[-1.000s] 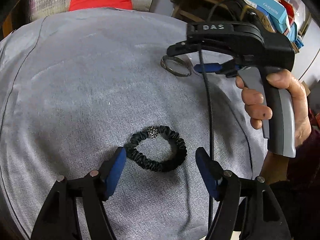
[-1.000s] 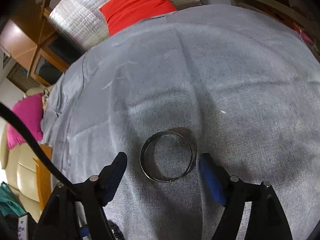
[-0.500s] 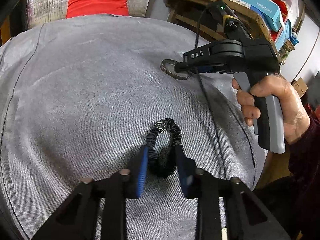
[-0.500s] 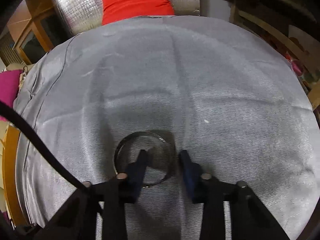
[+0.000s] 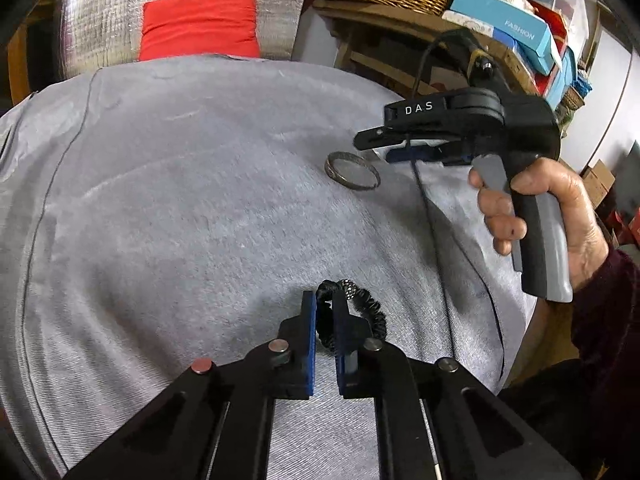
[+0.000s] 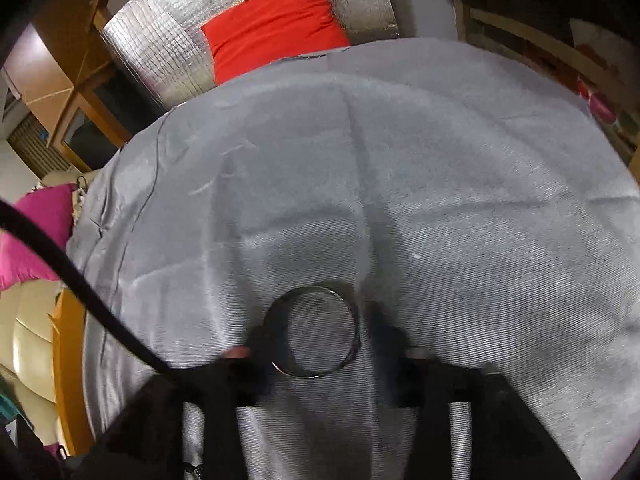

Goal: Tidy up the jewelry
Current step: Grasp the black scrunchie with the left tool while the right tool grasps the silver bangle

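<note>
Left gripper [image 5: 325, 312] pinches the black scrunchie [image 5: 362, 308]; right gripper [image 6: 320, 344], blurred, spreads around the metal bangle [image 6: 314, 332].

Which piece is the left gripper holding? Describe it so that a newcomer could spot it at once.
Start from the grey cloth covering the table, then go to its near edge, where the left gripper is shut on a black ruched fabric bracelet with a sparkly bead. The only other piece, a bare metal bangle, lies farther back by the right gripper.

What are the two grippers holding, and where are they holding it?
The left gripper pinches the black scrunchie on one side of its loop. The right gripper looks open around the metal bangle, which lies on the cloth, not held.
</note>
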`<state>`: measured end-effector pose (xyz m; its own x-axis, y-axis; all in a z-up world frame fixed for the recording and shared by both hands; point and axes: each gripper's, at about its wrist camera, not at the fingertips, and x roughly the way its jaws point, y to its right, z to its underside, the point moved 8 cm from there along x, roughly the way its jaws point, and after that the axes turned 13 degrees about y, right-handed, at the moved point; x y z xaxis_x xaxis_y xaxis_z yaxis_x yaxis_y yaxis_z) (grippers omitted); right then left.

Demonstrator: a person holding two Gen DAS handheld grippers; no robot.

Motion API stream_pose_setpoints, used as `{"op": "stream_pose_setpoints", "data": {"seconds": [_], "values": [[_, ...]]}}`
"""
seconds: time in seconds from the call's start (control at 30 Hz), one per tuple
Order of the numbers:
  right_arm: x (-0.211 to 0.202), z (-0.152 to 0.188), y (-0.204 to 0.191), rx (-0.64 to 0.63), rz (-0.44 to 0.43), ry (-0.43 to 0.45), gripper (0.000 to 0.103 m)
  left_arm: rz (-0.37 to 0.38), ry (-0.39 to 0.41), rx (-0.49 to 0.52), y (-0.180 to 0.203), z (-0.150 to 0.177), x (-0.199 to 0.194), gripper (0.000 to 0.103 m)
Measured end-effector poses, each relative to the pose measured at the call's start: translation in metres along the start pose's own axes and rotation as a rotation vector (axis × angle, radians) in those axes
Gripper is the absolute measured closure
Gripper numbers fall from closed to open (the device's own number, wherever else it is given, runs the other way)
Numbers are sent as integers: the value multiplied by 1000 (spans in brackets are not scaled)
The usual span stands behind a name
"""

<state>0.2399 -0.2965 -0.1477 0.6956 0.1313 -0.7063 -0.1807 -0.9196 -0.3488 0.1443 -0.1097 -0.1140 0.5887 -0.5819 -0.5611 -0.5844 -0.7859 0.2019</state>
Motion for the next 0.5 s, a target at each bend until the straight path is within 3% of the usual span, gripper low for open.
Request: {"op": "stream_pose_setpoints", "data": {"seconds": [0.27,0.5], "values": [[15,3,-16,-15,-35,-15,38,-46,30,-62,-31,-7,-22,95],[25,8,-13,-48,-1,-49,38,-78,33,-87,-47,-8,-29,95]]}}
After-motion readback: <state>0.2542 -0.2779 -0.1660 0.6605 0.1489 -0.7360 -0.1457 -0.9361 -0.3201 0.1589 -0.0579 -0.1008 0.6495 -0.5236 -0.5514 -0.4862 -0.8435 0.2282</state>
